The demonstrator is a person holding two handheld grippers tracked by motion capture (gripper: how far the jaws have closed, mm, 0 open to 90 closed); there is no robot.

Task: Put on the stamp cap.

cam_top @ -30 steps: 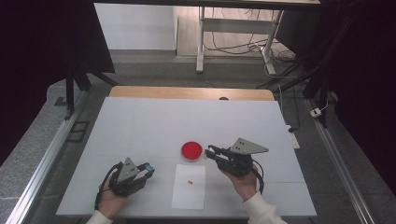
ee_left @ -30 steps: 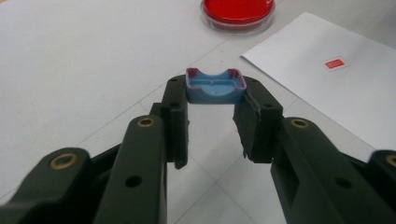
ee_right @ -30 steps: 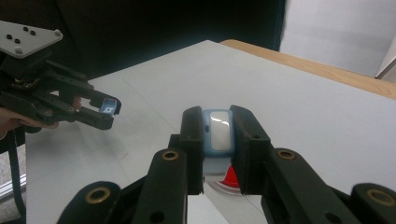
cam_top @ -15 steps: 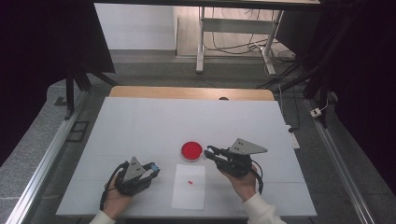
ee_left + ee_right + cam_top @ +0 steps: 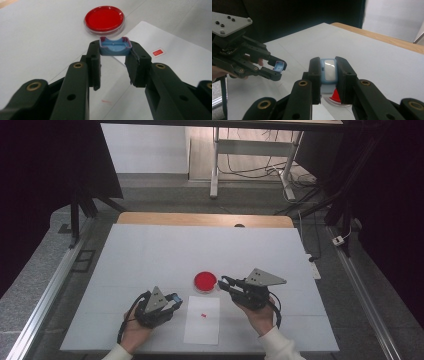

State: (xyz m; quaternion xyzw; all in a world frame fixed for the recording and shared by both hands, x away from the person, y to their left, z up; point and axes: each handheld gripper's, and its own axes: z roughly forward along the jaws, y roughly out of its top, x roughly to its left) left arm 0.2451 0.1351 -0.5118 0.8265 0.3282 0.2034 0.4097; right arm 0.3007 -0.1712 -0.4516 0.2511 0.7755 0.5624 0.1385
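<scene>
My left gripper [image 5: 115, 50] is shut on a small blue plastic piece [image 5: 114, 45] with a raised rim, held at the jaw tips. In the high view the left gripper [image 5: 176, 299] hovers at the left edge of a white sheet [image 5: 201, 327]. My right gripper [image 5: 329, 68] is shut on a blue block with a pale window [image 5: 329, 69]. Seen from above, the right gripper [image 5: 223, 281] points left beside a round red dish [image 5: 205, 281]. The right gripper view shows the left gripper [image 5: 277, 68] facing it, a short gap away.
The red dish [image 5: 104, 18] lies just beyond the left jaws on the white table [image 5: 150, 250]. The white sheet [image 5: 175, 62] carries a small red label [image 5: 157, 52]. A wooden strip [image 5: 200, 219] edges the table's far side, with dark frames and cables beyond.
My left gripper has moved right, from the table's lower left up to the sheet's left edge, with the blue piece still in its jaws. The right gripper has stayed in place.
</scene>
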